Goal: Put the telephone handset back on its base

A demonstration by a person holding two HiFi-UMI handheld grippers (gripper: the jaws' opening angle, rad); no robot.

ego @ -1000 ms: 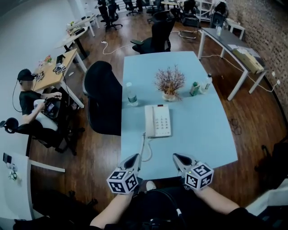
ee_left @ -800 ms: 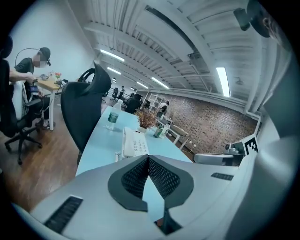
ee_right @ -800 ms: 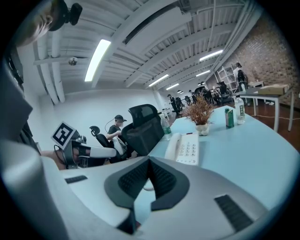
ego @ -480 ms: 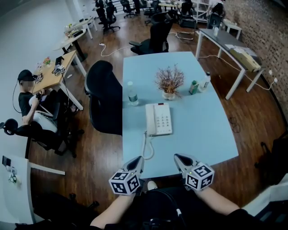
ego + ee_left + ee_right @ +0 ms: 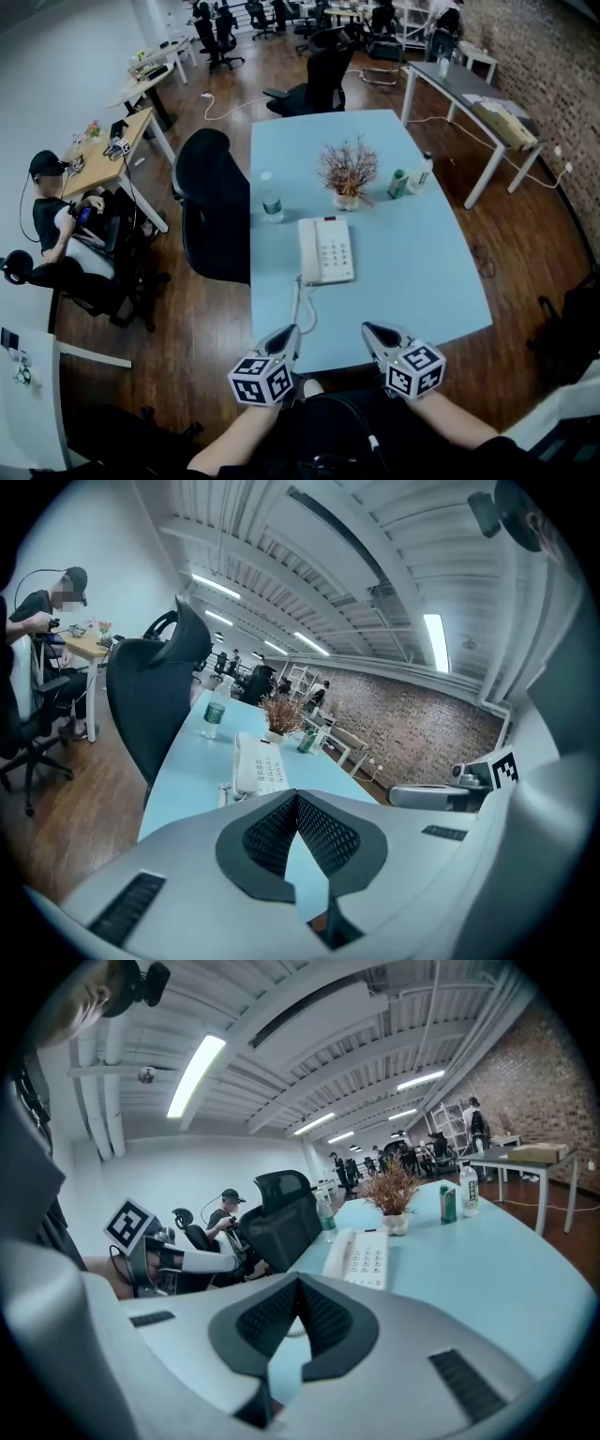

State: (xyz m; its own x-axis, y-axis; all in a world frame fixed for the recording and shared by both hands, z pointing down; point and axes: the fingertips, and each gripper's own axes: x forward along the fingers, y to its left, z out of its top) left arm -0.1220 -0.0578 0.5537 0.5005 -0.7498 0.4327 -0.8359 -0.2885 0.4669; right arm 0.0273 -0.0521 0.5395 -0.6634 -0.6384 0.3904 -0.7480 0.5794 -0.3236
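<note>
A white telephone [image 5: 328, 250] lies in the middle of the light blue table [image 5: 422, 272]. Its handset [image 5: 308, 251] rests along the left side of the base, and its coiled cord [image 5: 300, 307] runs toward the near table edge. My left gripper [image 5: 289, 334] and right gripper [image 5: 371, 331] hover side by side over that near edge, short of the phone. Both are shut with nothing between the jaws. In the left gripper view the telephone [image 5: 259, 765] lies ahead of the closed left gripper [image 5: 296, 800]. The right gripper view shows the telephone [image 5: 364, 1256] beyond the closed right gripper [image 5: 298, 1284].
Behind the phone stand a potted dry plant [image 5: 347, 174], a water bottle [image 5: 272, 200], a green bottle [image 5: 400, 185] and a clear bottle [image 5: 424, 173]. A black office chair [image 5: 211, 202] is at the table's left side. A person [image 5: 56, 211] sits at a desk far left.
Both grippers keep their places at the near edge, still shut. The head view has shifted slightly; the phone has not moved. The seated person's arms have moved.
</note>
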